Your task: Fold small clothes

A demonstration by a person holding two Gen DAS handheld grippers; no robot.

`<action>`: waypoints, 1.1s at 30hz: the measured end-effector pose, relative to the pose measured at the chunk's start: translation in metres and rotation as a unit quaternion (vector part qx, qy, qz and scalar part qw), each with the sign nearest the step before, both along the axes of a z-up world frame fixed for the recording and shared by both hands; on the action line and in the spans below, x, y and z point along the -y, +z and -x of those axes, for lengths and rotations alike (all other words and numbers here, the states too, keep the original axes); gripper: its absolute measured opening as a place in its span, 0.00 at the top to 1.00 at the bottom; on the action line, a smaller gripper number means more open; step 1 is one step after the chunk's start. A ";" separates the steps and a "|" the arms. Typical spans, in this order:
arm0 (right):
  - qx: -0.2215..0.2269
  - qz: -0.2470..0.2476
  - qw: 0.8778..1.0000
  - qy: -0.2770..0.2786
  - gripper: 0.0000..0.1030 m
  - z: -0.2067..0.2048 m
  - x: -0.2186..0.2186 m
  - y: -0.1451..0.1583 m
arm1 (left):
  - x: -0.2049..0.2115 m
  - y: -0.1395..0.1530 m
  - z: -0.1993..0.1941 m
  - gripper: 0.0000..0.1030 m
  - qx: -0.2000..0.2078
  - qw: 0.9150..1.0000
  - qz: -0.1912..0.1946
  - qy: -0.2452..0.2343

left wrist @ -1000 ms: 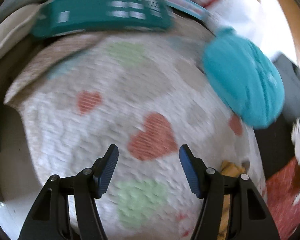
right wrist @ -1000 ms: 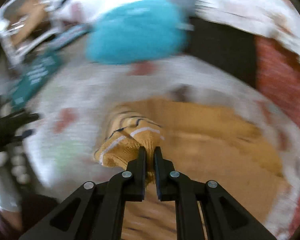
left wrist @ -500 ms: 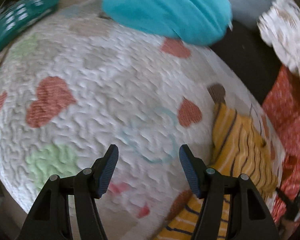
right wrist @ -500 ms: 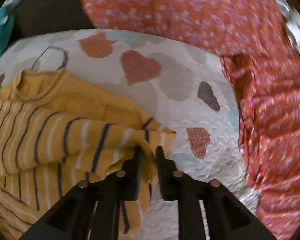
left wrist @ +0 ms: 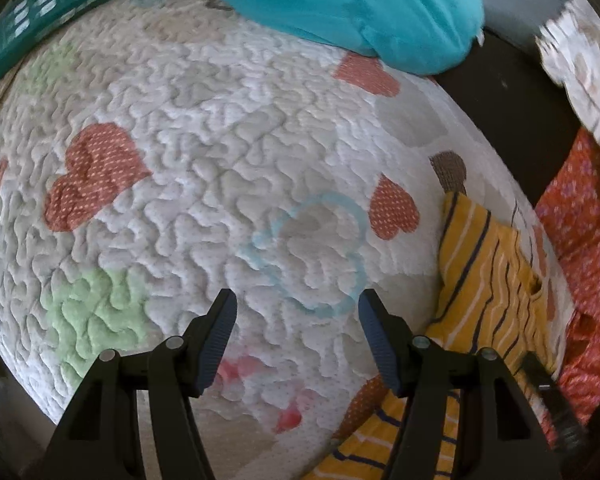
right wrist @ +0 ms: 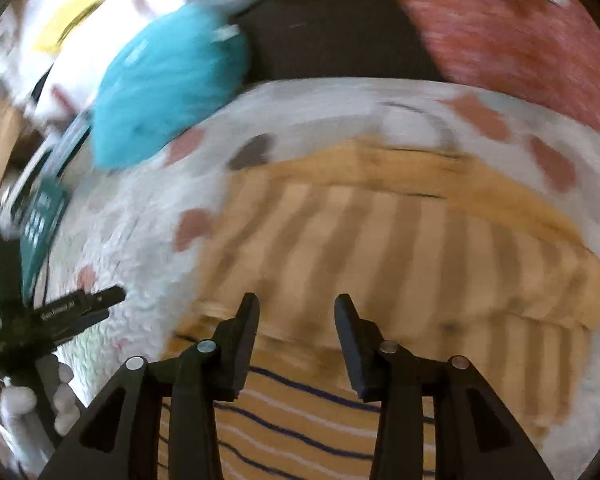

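Lying flat on the heart-print quilt point(left wrist: 220, 128) is the yellow striped garment point(right wrist: 400, 240), spreading just beyond the right gripper point(right wrist: 296, 320), whose jaws are standing wide apart and gripping nothing. The left gripper point(left wrist: 296, 312) is hovering over bare quilt to the garment's left, jaws spread, empty. A turquoise cloth point(left wrist: 348, 4) is sitting at the quilt's far edge.

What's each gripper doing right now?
Left gripper: open, empty, over the heart quilt.
Right gripper: open, holding nothing, above the yellow striped garment.
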State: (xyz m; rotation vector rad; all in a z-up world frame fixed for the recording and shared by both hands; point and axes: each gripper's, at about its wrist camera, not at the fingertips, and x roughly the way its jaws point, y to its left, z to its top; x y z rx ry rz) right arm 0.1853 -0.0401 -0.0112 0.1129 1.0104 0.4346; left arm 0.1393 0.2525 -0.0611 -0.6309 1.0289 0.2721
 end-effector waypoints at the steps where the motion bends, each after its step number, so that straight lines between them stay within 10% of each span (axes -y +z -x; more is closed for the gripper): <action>1: 0.000 0.007 1.000 0.014 0.53 -0.002 -0.022 -0.004 | -0.004 0.000 0.001 0.40 0.002 1.000 0.005 0.005; 4: -0.005 0.035 0.999 0.027 0.52 -0.008 -0.062 -0.022 | -0.019 0.004 0.006 0.40 0.010 0.999 0.020 0.027; 6: -0.036 0.063 0.996 0.044 0.88 -0.014 -0.084 -0.042 | -0.028 0.006 0.009 0.40 0.014 0.999 0.027 0.039; 8: -0.056 0.058 0.996 0.045 0.99 -0.018 -0.096 -0.052 | -0.038 0.008 0.014 0.40 0.020 0.998 0.034 0.053; 16: -0.054 -0.005 0.992 0.116 0.98 -0.009 -0.155 -0.044 | -0.049 0.009 0.021 0.40 0.016 0.996 0.040 0.073; 19: -0.019 0.001 0.998 0.067 0.83 -0.010 -0.132 -0.028 | -0.047 0.008 0.020 0.40 0.014 0.997 0.042 0.070; 22: 0.023 0.048 0.999 0.012 0.37 -0.014 -0.098 -0.016 | -0.045 0.009 0.018 0.40 0.018 0.996 0.049 0.069; 28: -0.005 0.078 0.997 0.002 0.36 -0.034 -0.086 -0.037 | -0.035 0.007 0.012 0.40 0.013 0.997 0.052 0.050; 32: -0.006 0.112 0.994 0.011 0.93 -0.033 -0.104 -0.051 | -0.042 0.007 0.015 0.40 0.011 0.996 0.061 0.059; 33: -0.010 0.110 0.994 0.010 0.93 -0.033 -0.105 -0.050 | -0.044 0.007 0.016 0.40 0.013 0.996 0.063 0.061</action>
